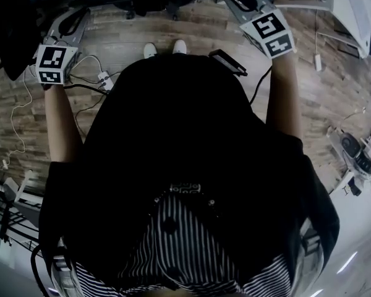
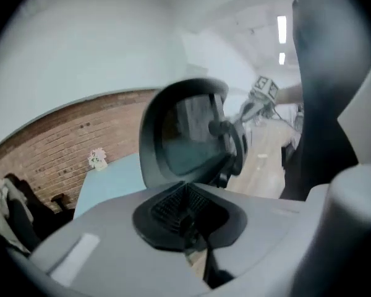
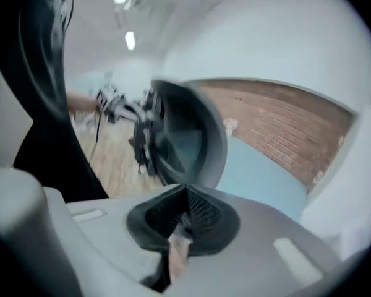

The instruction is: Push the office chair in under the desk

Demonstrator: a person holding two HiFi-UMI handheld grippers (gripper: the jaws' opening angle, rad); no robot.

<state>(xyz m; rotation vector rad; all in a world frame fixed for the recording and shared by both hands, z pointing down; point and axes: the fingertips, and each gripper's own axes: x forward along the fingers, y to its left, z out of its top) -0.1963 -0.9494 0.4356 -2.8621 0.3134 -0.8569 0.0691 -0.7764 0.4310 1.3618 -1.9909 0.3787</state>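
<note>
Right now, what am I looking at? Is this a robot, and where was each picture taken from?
There is no robot here. A person holds a two-jaw hand tool, called a gripper, in each hand. The head view comes from a camera on the person's head and looks steeply down, past their body, at the wooden floor. The other two views come from cameras that ride on the grippers. The left gripper and the right gripper both have their jaws together and hold nothing. Each looks at the back of the office chair, which stands between them. Behind it are a light blue desk and a brick wall.
</note>
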